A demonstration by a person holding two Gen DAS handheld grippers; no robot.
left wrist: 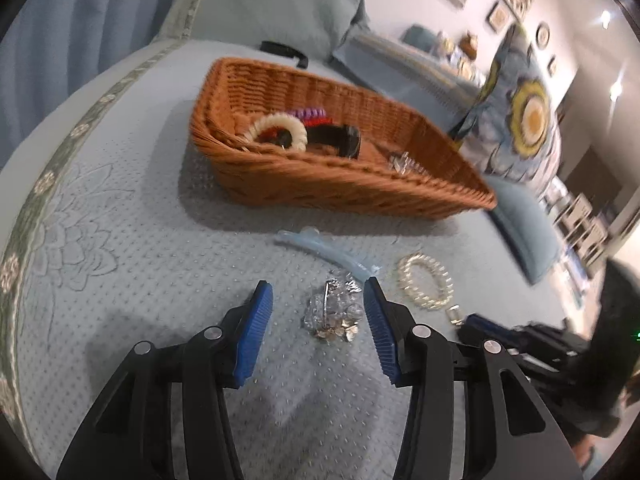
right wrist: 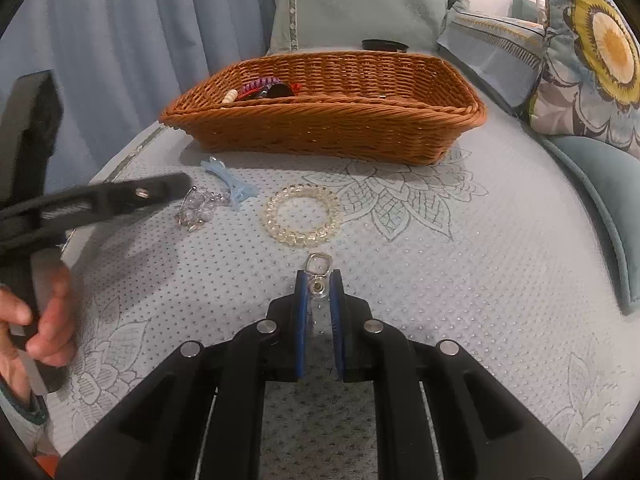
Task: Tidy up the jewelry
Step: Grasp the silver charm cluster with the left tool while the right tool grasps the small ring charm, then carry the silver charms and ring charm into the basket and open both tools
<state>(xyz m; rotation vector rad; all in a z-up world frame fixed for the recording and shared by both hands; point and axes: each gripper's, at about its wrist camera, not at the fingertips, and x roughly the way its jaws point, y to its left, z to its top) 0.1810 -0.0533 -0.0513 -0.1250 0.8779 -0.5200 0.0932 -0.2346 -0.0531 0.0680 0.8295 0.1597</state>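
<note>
Well, the wicker basket (right wrist: 320,120) is already partly stocked: a cream coil bracelet (left wrist: 278,130), a purple coil (left wrist: 308,113), something black (left wrist: 340,140) and a small silvery piece (left wrist: 402,162) lie inside it, so I'd call the job roughly half done. Everything else waits on the quilted bedspread (right wrist: 480,280) on the near side of the basket.

Closest to the basket's front wall lies a pale blue hair clip (left wrist: 324,252), and just beyond that, further from the basket, a silvery sparkly cluster (left wrist: 332,312). The left gripper (left wrist: 318,296) hangs with its blue pads spread wide on either side of that cluster, not touching it, released and empty. Judging by the line-up, that cluster is its next pick.

Further along the basket's front sits a clear beaded bracelet (right wrist: 302,216), untouched. The right gripper (right wrist: 319,280) is well out from the basket, jaws pinched in on a small clear clip with a metal loop (right wrist: 319,266) (the loop pokes out past the fingertips).

So four pieces are left: clip, cluster, bracelet, and the one in hand. Around the basket: a floral cushion (right wrist: 592,48) to its right, pillows (right wrist: 360,4) behind, a dark band (right wrist: 382,45) just past its far rim. The basket's raised front wall must be cleared on each drop, and the two tools work close together.
</note>
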